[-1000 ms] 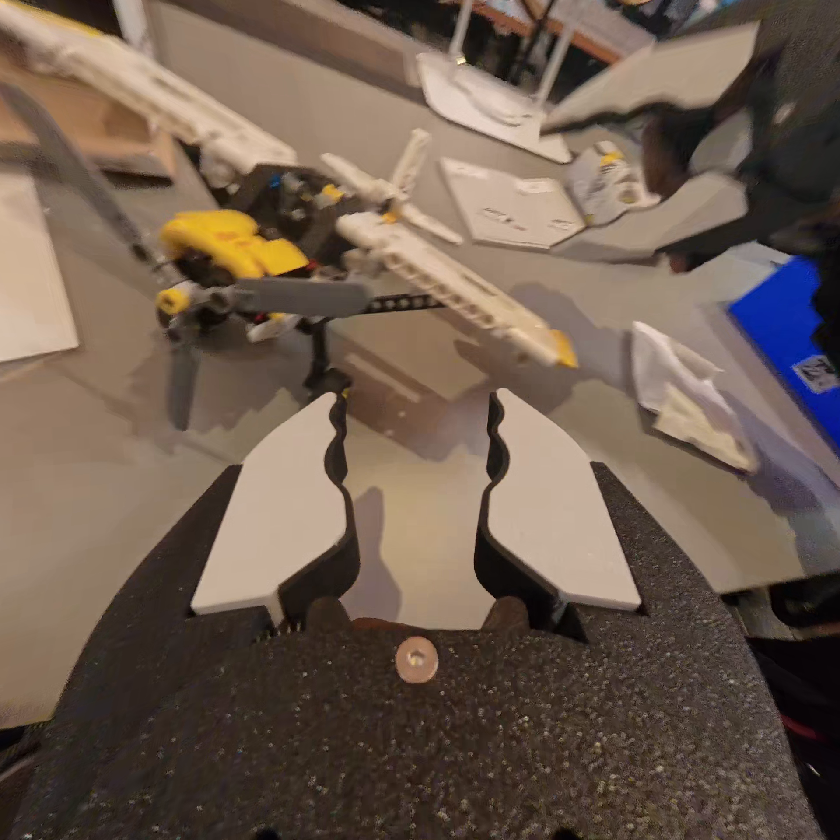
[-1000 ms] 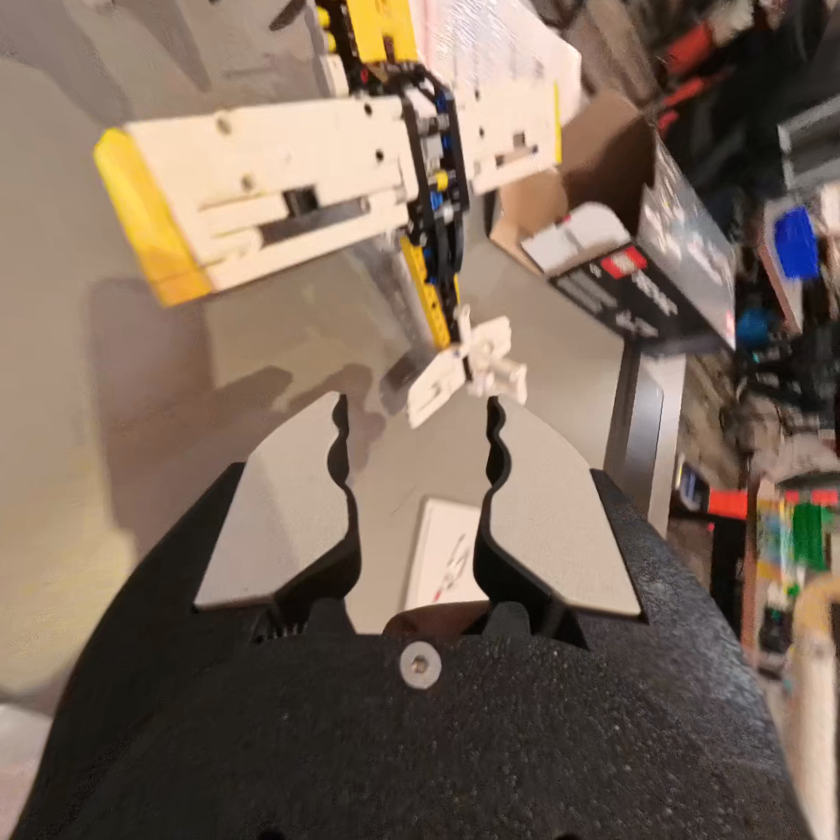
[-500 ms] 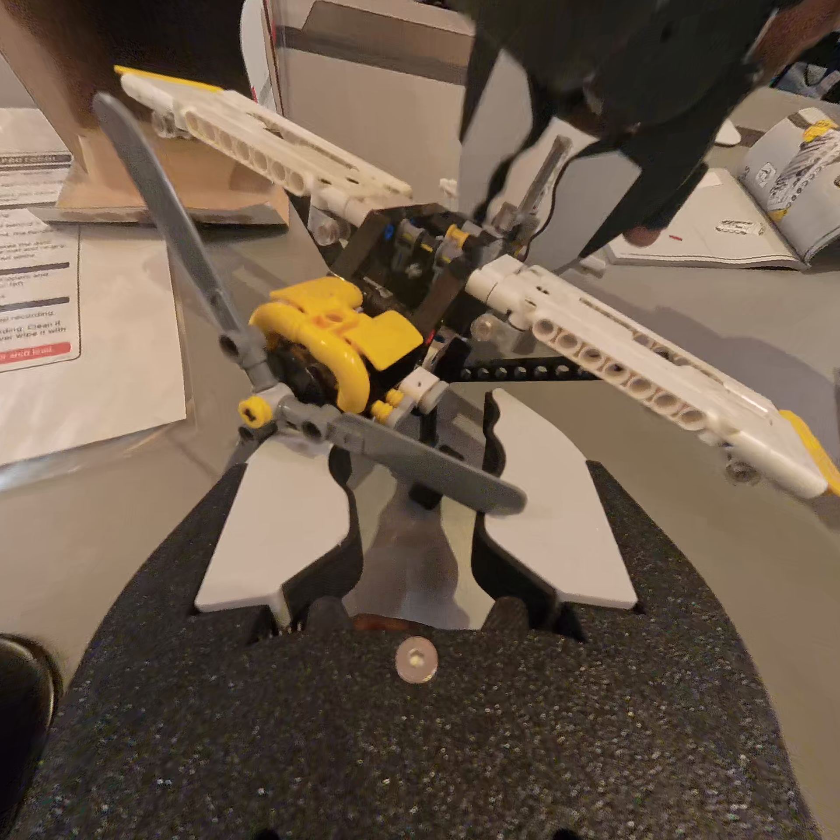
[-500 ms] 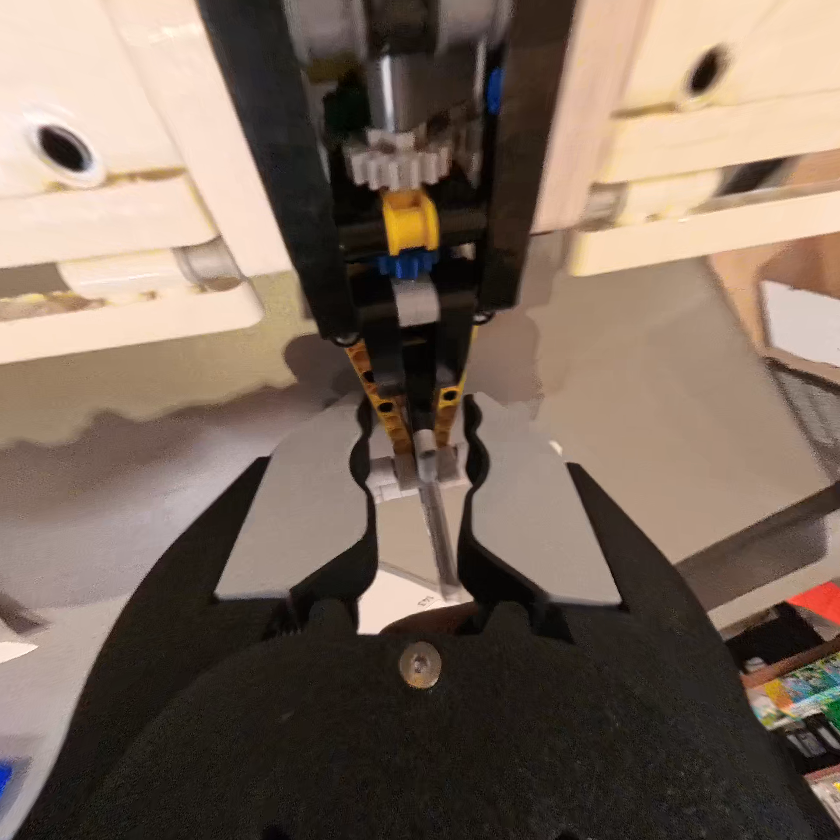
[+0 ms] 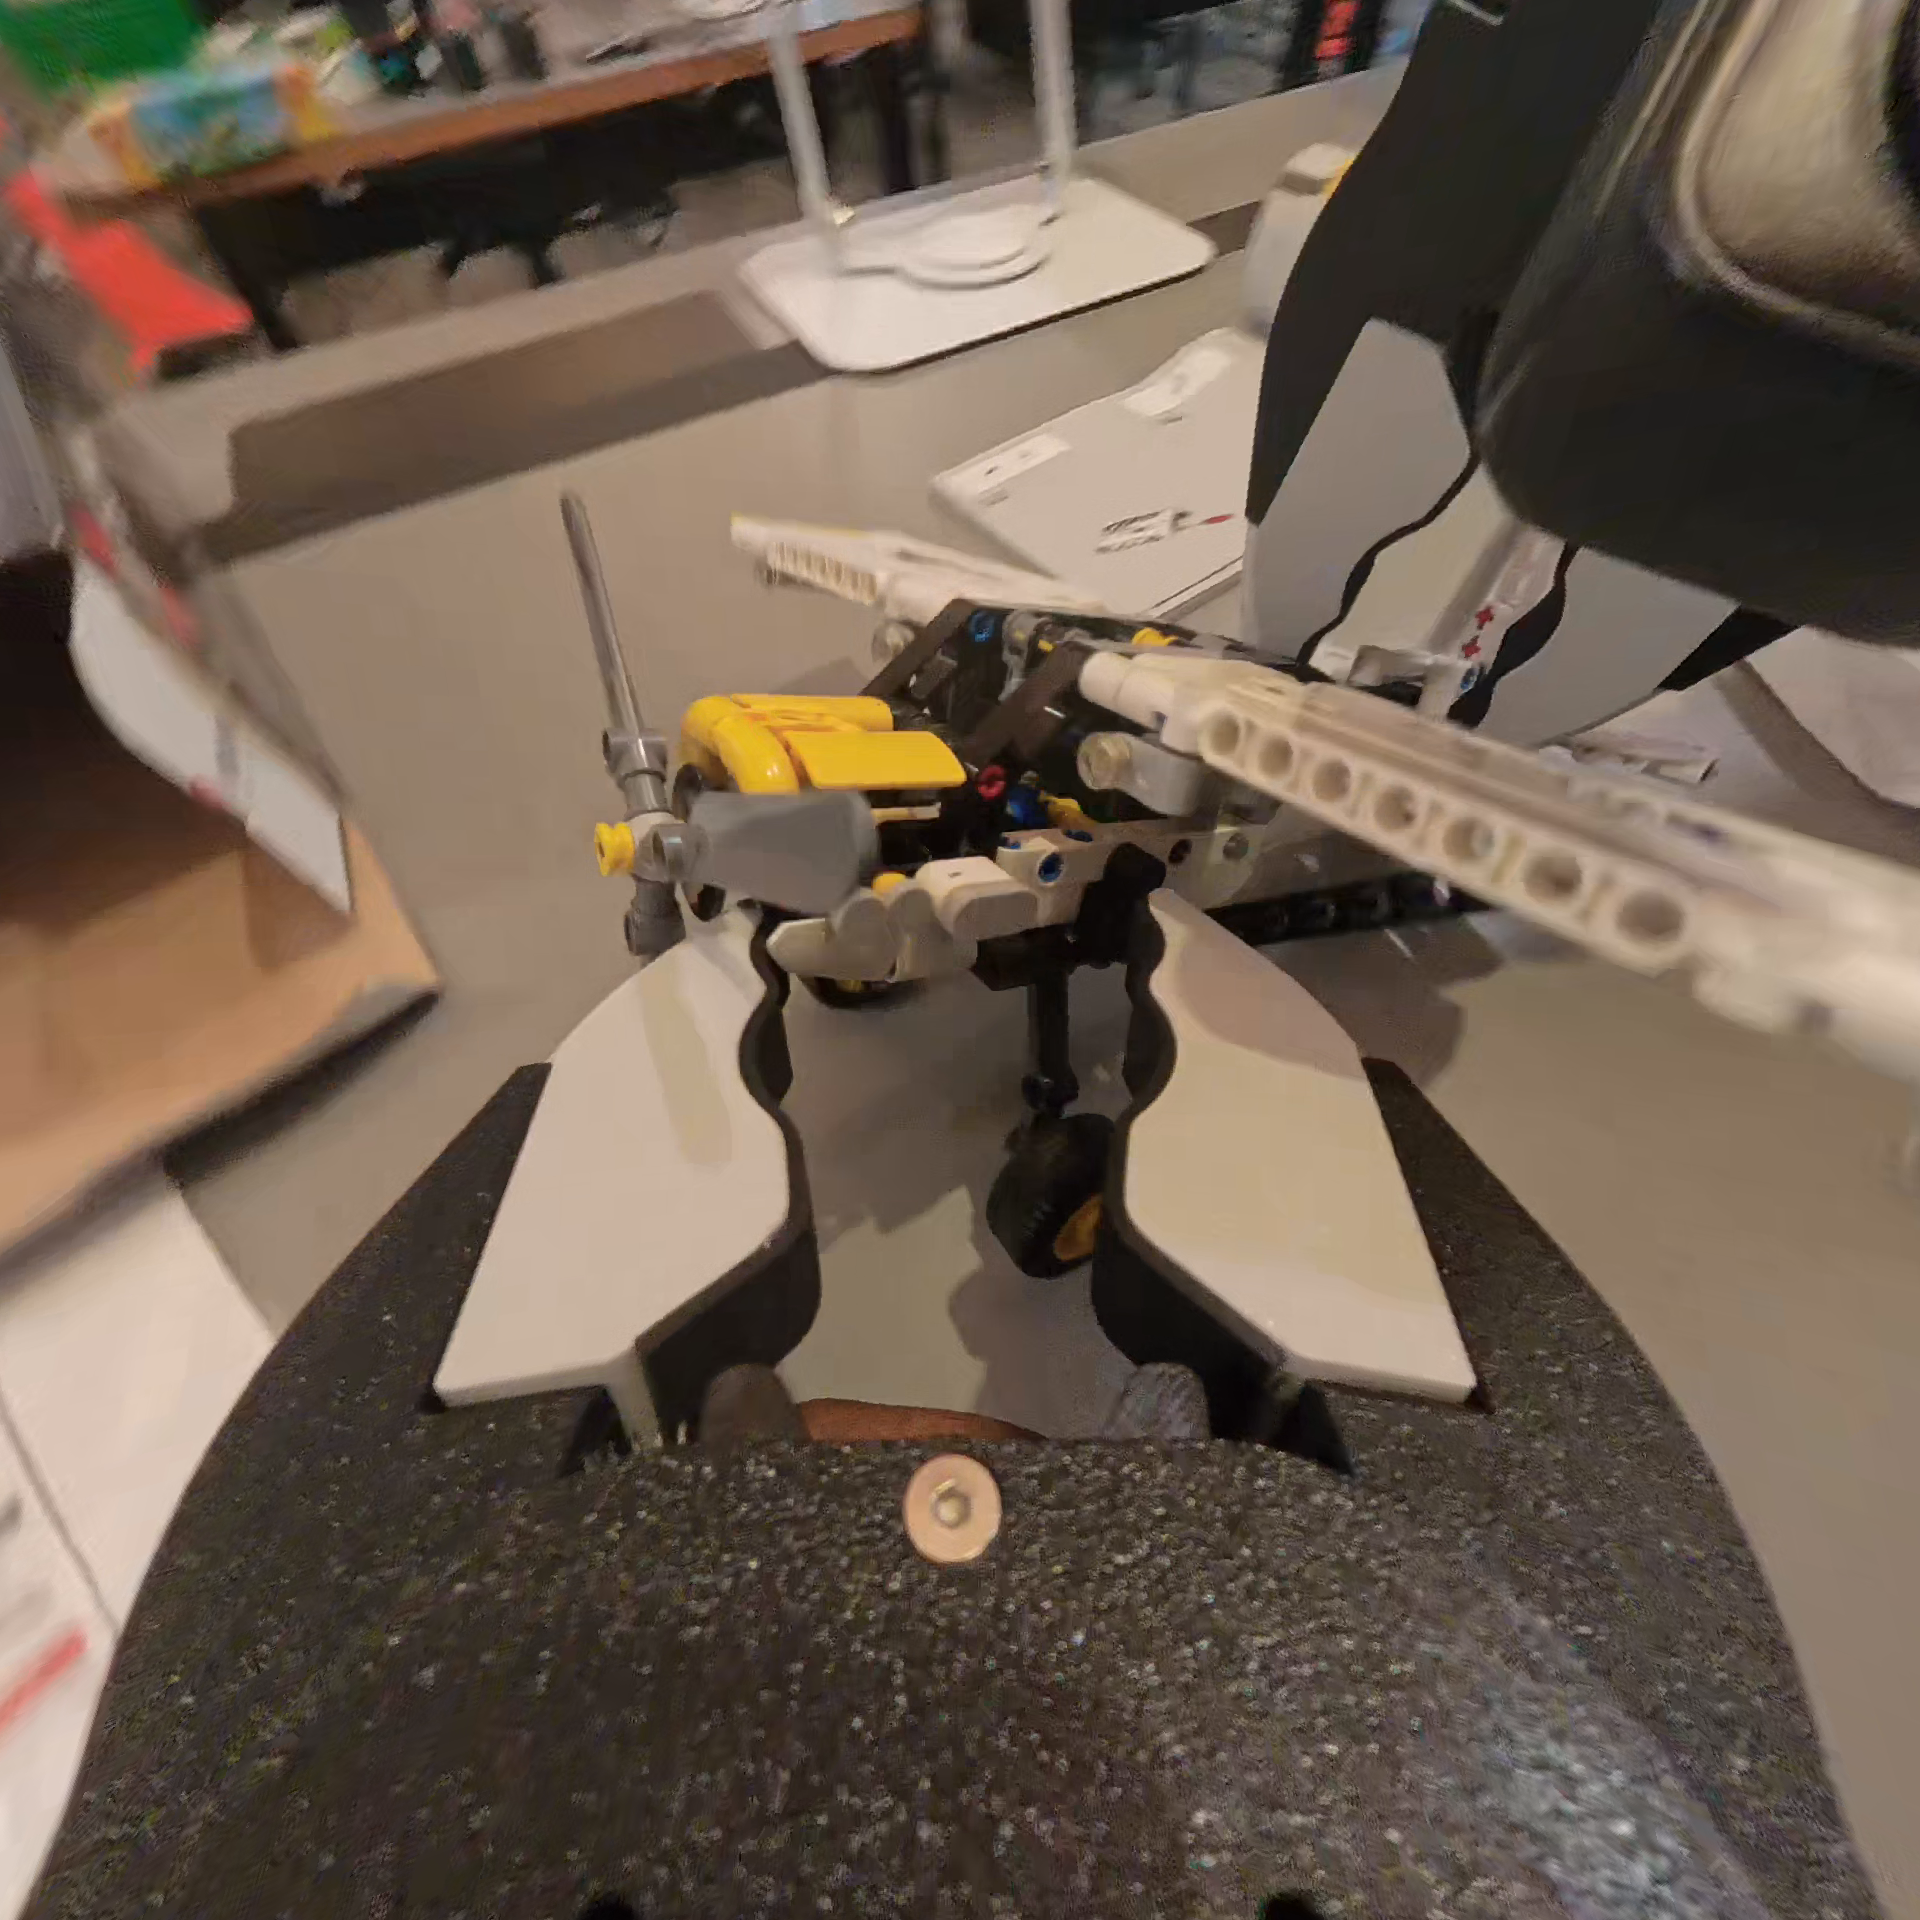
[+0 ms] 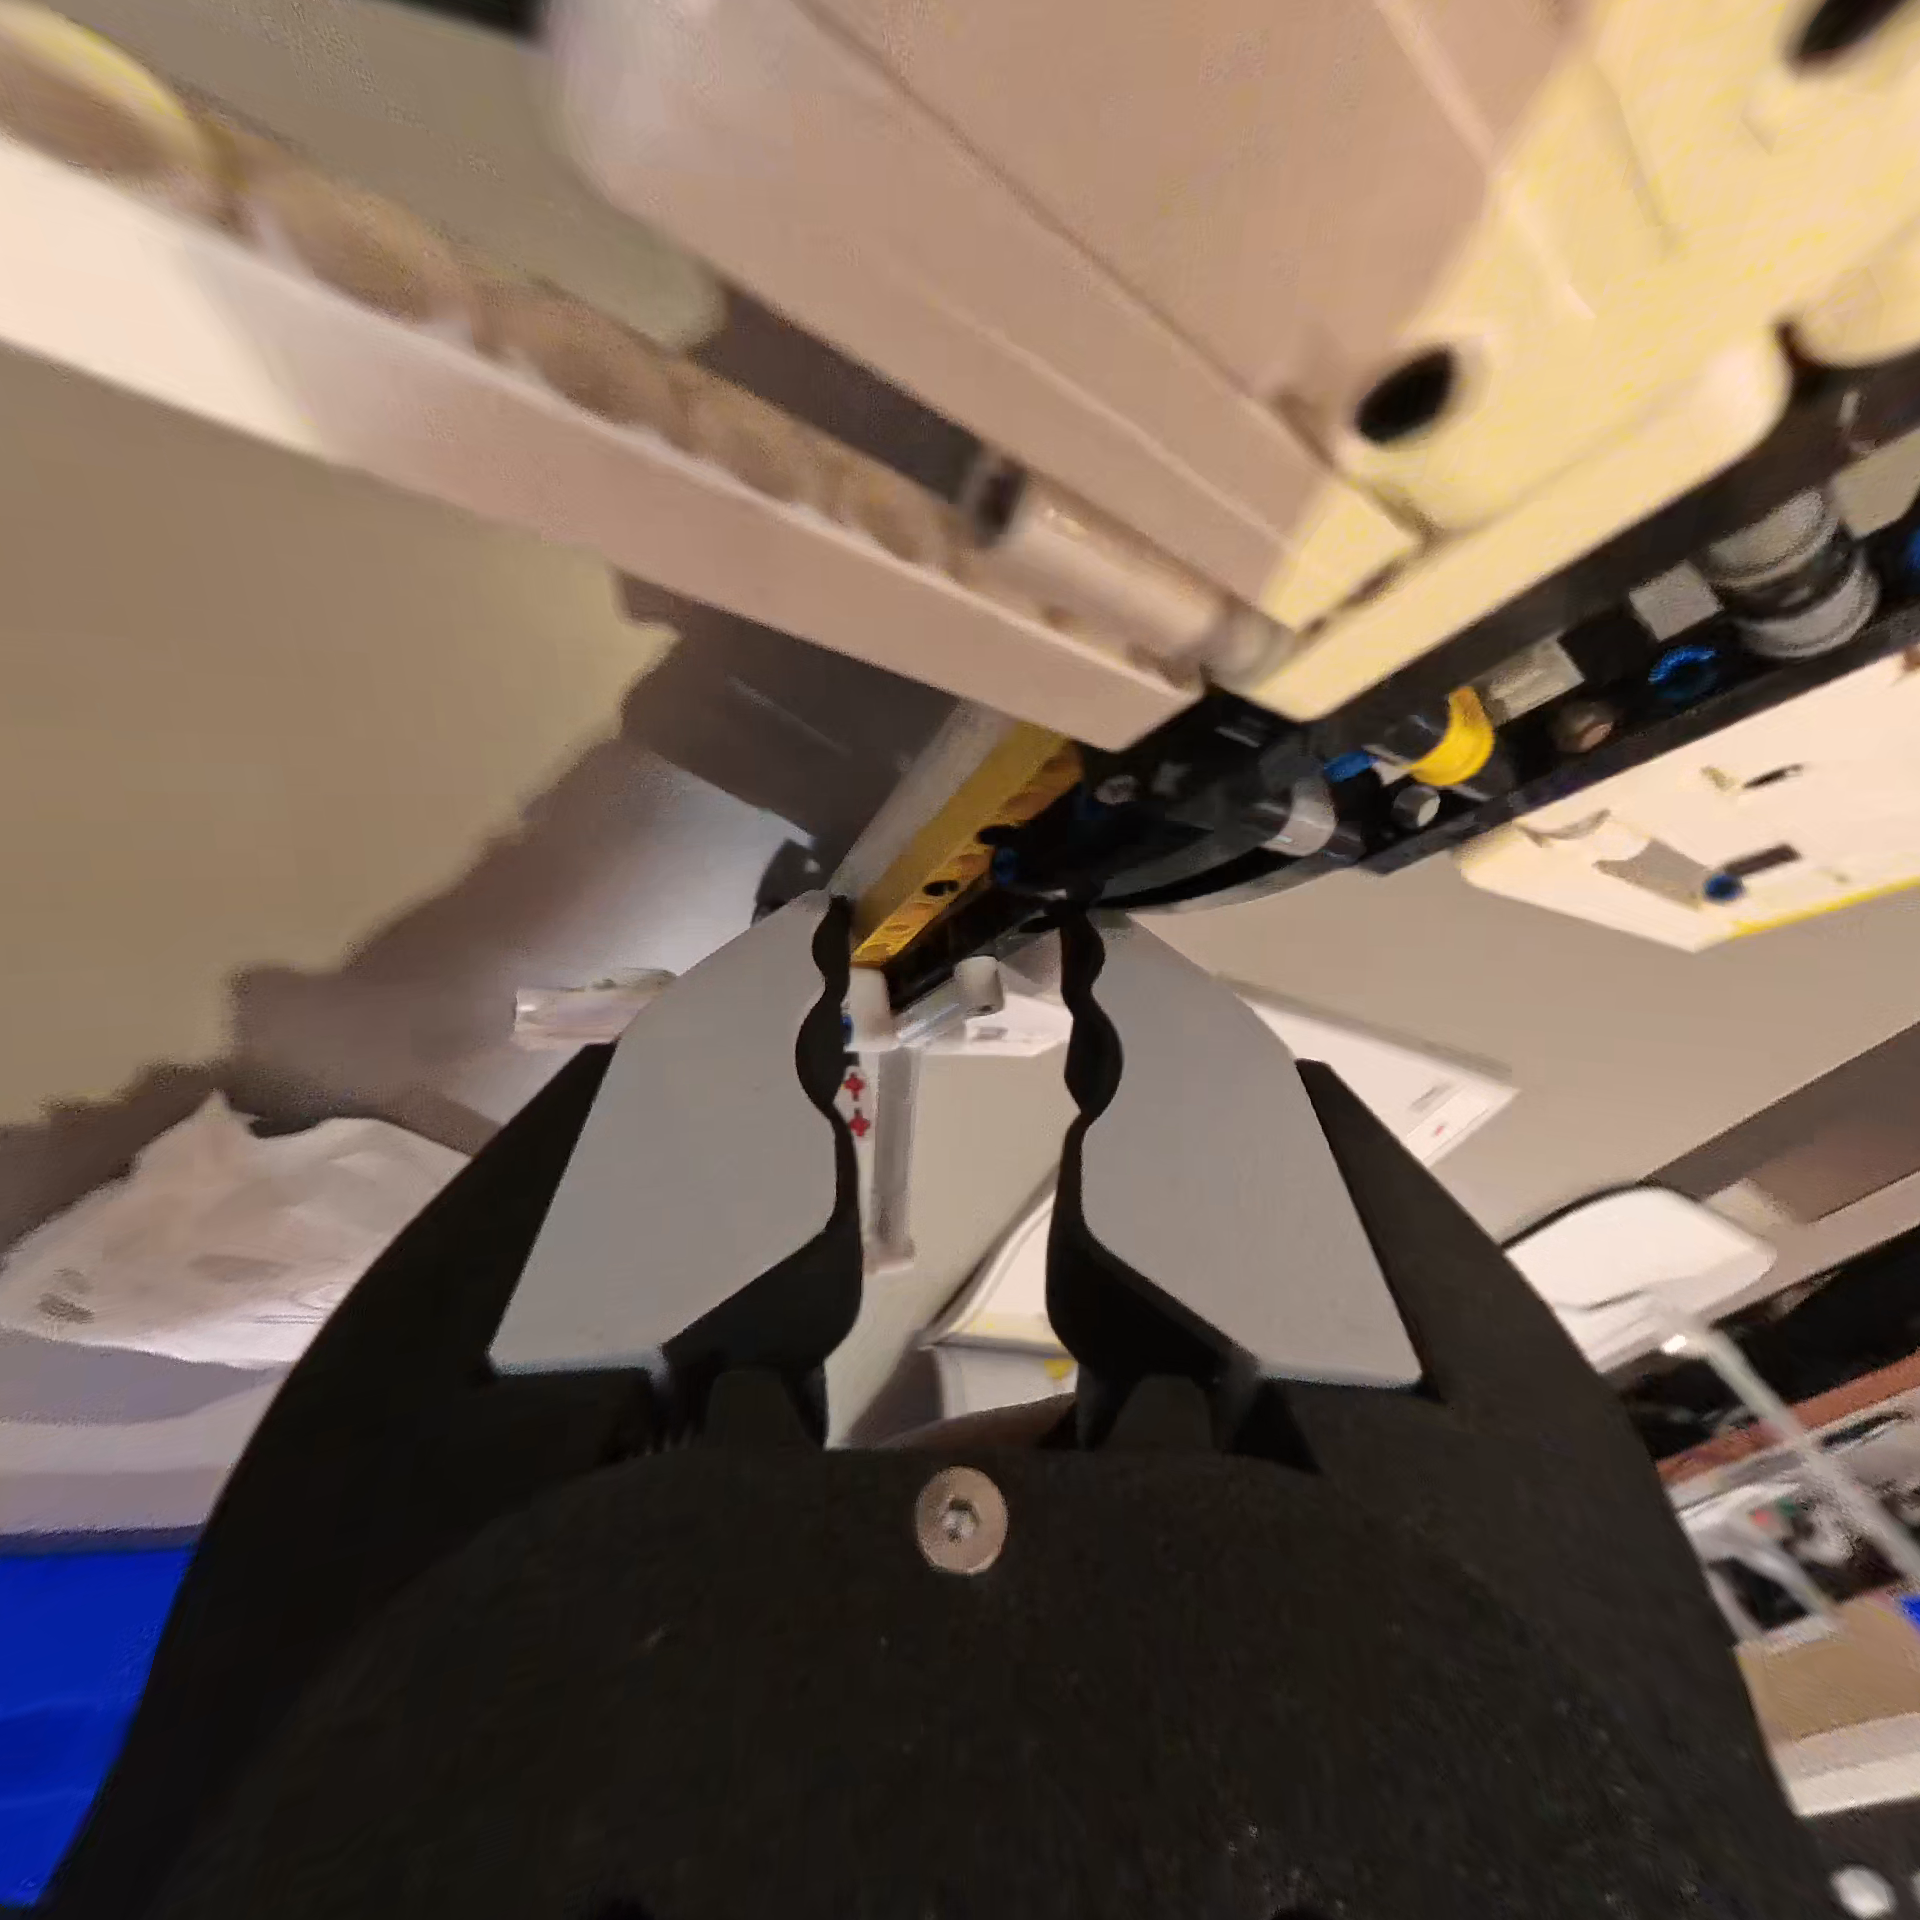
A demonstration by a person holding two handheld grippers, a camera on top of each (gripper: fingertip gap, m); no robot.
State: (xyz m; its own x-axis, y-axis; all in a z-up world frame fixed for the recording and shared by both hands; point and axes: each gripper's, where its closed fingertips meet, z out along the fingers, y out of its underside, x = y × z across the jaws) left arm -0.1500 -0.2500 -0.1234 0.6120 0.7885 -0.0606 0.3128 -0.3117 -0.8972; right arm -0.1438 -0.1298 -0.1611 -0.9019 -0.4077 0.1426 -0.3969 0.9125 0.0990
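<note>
A toy plane built of bricks (image 5: pixel 821 753), with a yellow nose, a grey propeller (image 5: pixel 779 847) and white wings (image 5: pixel 1455 831), hangs just above the grey table (image 5: pixel 468 675). My left gripper (image 5: pixel 954 925) is open under its nose; the fingertips stand on either side of the underside, and the black wheel (image 5: pixel 1049 1195) on its strut hangs between the fingers. My right gripper (image 6: pixel 951 925) is shut on the plane's tail, pads against the yellow and black beams (image 6: pixel 966 831). It also shows in the left wrist view (image 5: pixel 1434 665) at the upper right, around the tail.
A cardboard box (image 5: pixel 156 935) stands at the left. An open booklet (image 5: pixel 1122 488) and a white stand base (image 5: pixel 987 270) lie behind the plane. Crumpled white paper (image 6: pixel 208 1247) and a blue sheet (image 6: pixel 83 1662) lie to the left in the right wrist view.
My right gripper closed on the plane's tail and keeps hold of it; the plane has swung round. My left gripper came in under the nose and its jaws widened slightly.
</note>
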